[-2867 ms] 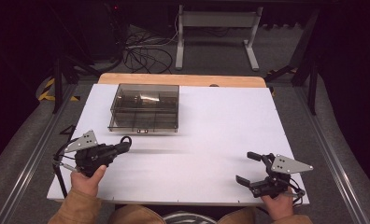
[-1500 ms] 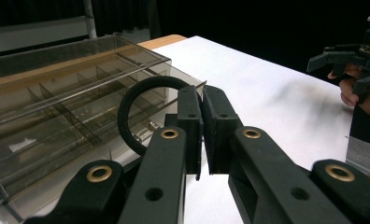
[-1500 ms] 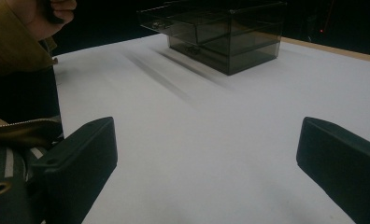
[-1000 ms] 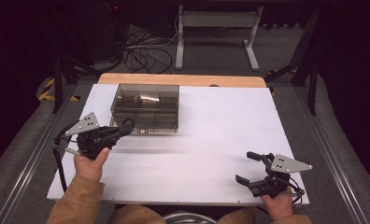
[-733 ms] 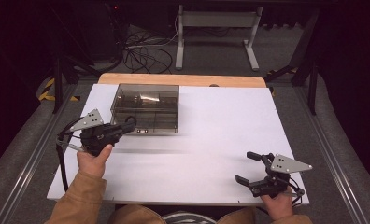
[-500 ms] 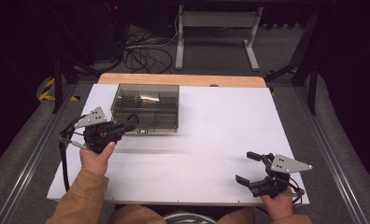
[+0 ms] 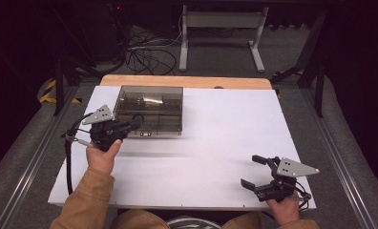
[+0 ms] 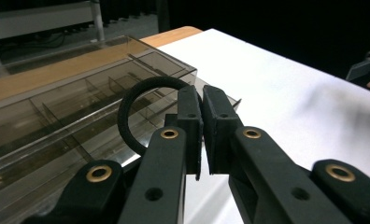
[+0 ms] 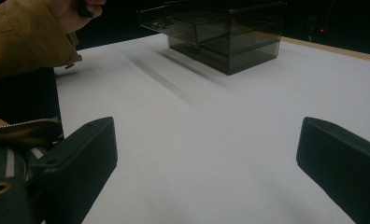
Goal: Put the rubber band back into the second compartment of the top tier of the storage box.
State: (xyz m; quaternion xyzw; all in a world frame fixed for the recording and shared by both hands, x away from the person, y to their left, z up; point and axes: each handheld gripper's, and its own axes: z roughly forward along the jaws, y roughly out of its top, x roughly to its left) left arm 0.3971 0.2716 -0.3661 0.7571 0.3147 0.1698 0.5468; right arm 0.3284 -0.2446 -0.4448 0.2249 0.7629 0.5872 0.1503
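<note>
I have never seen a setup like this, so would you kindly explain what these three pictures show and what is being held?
No robot here: a person at a white table holds a hand-operated two-jaw gripper in each hand. The high view looks down from above. The other two pictures come from cameras riding on each gripper, looking along its black jaws. On the table stands a smoky clear box with dividers inside. The left gripper, beside the box, is shut on a black loop, possibly a hair tie. The right gripper rests near the table's front edge, jaws wide apart, holding nothing.

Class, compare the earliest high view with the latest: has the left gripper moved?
Yes. The left gripper has travelled away from the person, and now sits at the near left corner of the clear compartment box, shut on a black band.
</note>
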